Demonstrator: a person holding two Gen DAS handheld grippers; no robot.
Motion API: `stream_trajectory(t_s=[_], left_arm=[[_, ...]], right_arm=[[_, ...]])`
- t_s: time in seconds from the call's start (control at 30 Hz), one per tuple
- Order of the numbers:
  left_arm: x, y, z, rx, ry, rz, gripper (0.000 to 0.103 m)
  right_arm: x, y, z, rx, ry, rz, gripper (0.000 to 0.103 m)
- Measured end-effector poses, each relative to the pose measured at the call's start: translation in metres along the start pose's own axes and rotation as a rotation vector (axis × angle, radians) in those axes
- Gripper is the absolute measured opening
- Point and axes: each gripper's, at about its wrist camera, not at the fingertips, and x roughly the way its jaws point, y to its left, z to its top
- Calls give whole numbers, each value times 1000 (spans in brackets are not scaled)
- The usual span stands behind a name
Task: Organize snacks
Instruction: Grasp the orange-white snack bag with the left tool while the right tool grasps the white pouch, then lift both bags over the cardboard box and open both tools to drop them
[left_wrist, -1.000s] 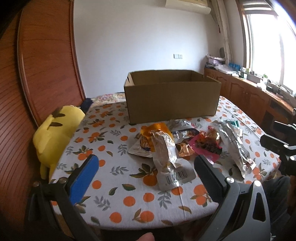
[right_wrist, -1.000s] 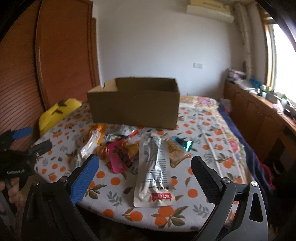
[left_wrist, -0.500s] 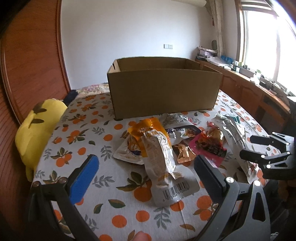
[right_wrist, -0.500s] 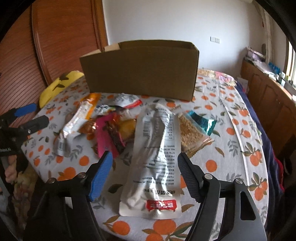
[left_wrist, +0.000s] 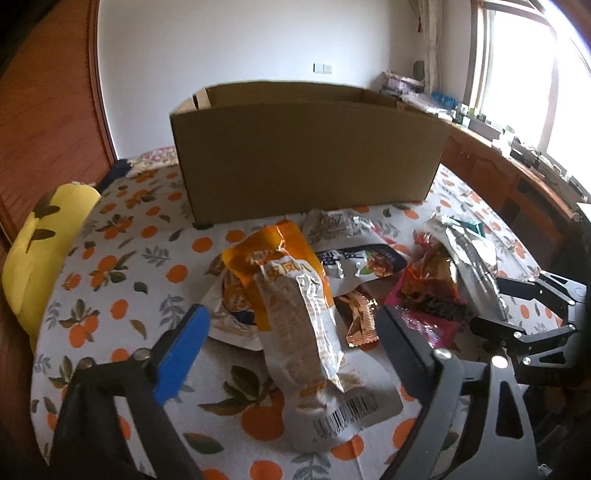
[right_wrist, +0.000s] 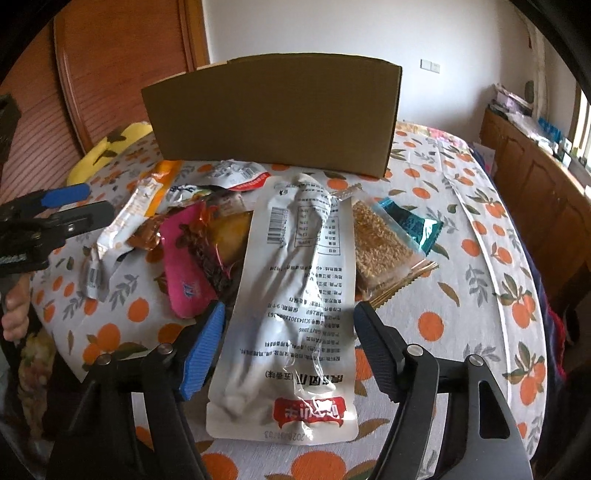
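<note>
Silver-white plastic lies between my right gripper fingers: the long white pouch with the red label, flat on the orange-print tablecloth, its red end nearest to me. The jaws have just been closing around it, but the pads stand a little off both edges, so nothing is held yet. My left gripper is also narrowing, and the orange-and-white snack pack is between its blue pad and black pad, again untouched as far as I can see. The other snacks, among them a pink packet and a sesame bar in a clear wrapper, are piled in the middle of the table, and the cardboard box stands open just behind them on the far side.

I judge this is the grasping step for the first two packs. Next I must lower both grippers a little more, close until the pads pinch the wrappers, then lift and carry them over the near wall of the box.
</note>
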Motion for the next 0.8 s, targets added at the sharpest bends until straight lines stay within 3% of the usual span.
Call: stream_trajectory(t_s=[0.23, 0.5, 0.53, 0.57, 0.6, 0.8], left_arm=[[19, 7, 3, -29, 48, 9, 72], [34, 11, 1, -50, 80, -11, 75], [34, 10, 1, -45, 77, -14, 70], [32, 8, -1, -35, 68, -22, 54], [30, 6, -1, -30, 65, -23, 49], [15, 4, -4, -18, 35, -30, 40]], right_arm=[[9, -1, -1, -2, 20, -1, 73], [12, -1, 3, 9, 12, -14, 73], [12, -1, 4, 9, 9, -23, 69], [11, -2, 3, 13, 6, -20, 68], [11, -3, 2, 19, 4, -17, 68], [2, -10, -1, 52, -10, 27, 65]])
